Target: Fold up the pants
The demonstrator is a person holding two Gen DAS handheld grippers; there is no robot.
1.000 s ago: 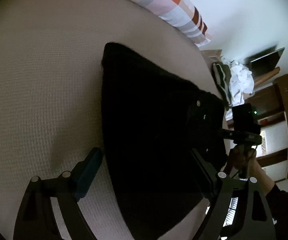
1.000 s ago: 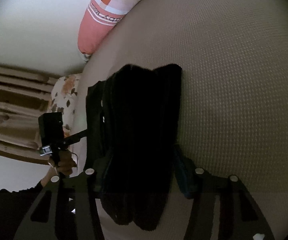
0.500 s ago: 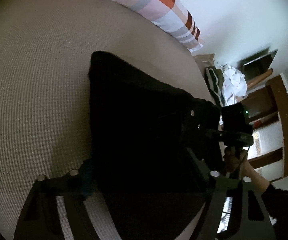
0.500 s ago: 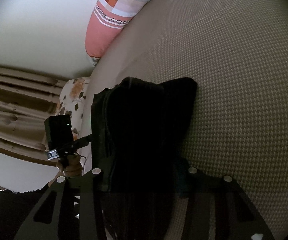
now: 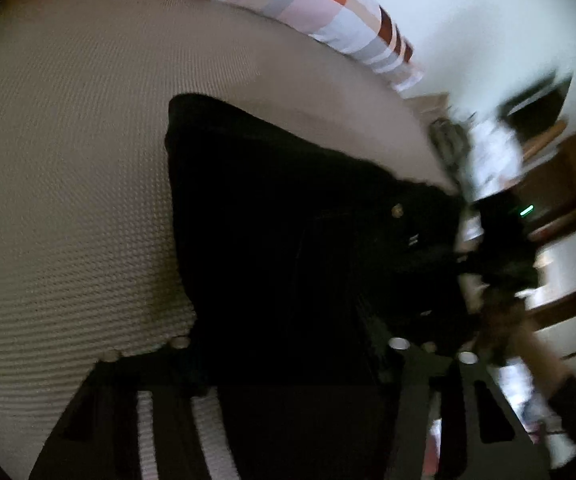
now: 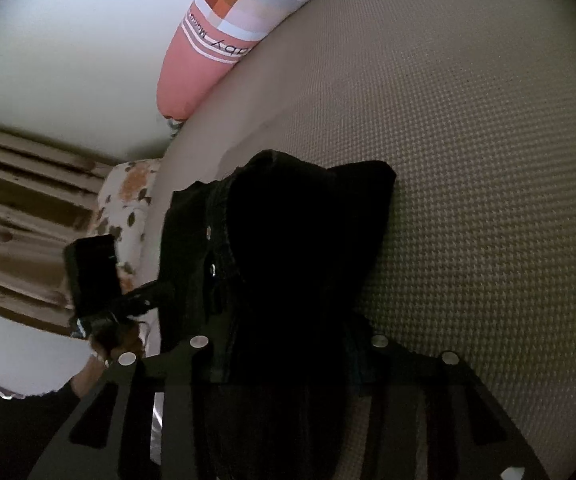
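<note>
Folded black pants (image 5: 279,220) lie on the beige textured bed cover (image 5: 67,160). My left gripper (image 5: 288,336) has its jaws closing on the near edge of the pants, and dark cloth fills the whole gap and hides the fingertips. In the right wrist view the pants (image 6: 296,232) show metal rivets on the left side. My right gripper (image 6: 283,344) is closing on a thick bunch of this cloth, its pads buried in the folds. Each view shows the other hand-held gripper at the pants' far side.
A long pink, orange and grey checked pillow (image 5: 308,4) lies along the wall at the head of the bed. A floral pillow (image 6: 127,200) sits past the bed's edge. Heaped clothes (image 5: 488,148) and wooden furniture (image 5: 568,220) stand beyond the bed.
Both grippers' jaws have narrowed onto the pants. The left gripper, earlier wide with one finger on bare cover, now has cloth across its whole gap. The pants' near edge has bunched up.
</note>
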